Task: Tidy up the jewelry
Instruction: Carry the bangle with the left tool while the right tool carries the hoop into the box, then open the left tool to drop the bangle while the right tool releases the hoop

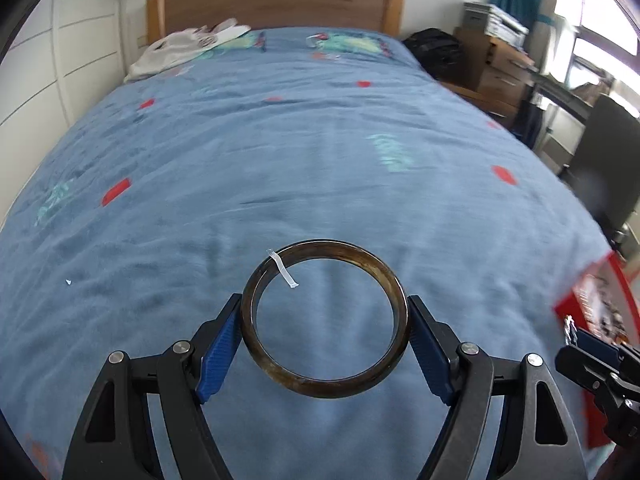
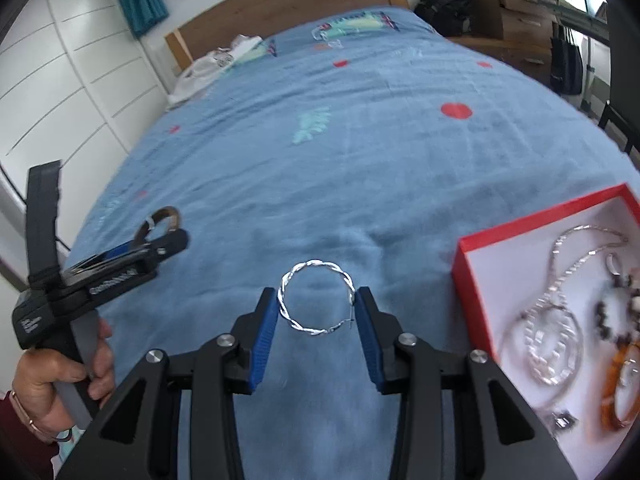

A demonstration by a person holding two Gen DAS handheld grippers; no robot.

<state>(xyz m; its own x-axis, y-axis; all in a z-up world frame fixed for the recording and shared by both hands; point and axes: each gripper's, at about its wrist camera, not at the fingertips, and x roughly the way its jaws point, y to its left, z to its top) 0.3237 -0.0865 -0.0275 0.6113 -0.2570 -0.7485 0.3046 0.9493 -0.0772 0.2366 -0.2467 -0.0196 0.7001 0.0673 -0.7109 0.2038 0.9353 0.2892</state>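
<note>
My left gripper (image 1: 325,316) is shut on a dark brown bangle (image 1: 325,388) with a small white tag, held above the blue bedspread (image 1: 280,160). The left gripper with the bangle (image 2: 170,216) also shows at the left of the right wrist view. My right gripper (image 2: 318,304) is shut on a twisted silver hoop earring (image 2: 296,276), held above the bed. A red box (image 2: 472,280) with a white inside lies at the right and holds silver chains (image 2: 552,320), an orange bangle (image 2: 618,384) and other pieces. The right gripper's tip with the hoop (image 1: 570,330) shows at the right edge of the left wrist view.
A wooden headboard (image 1: 276,0) and a white cloth (image 1: 180,48) are at the far end of the bed. White cupboards (image 2: 60,80) stand on the left. Boxes, a black bag (image 1: 436,52) and a dark chair (image 1: 608,152) stand on the right.
</note>
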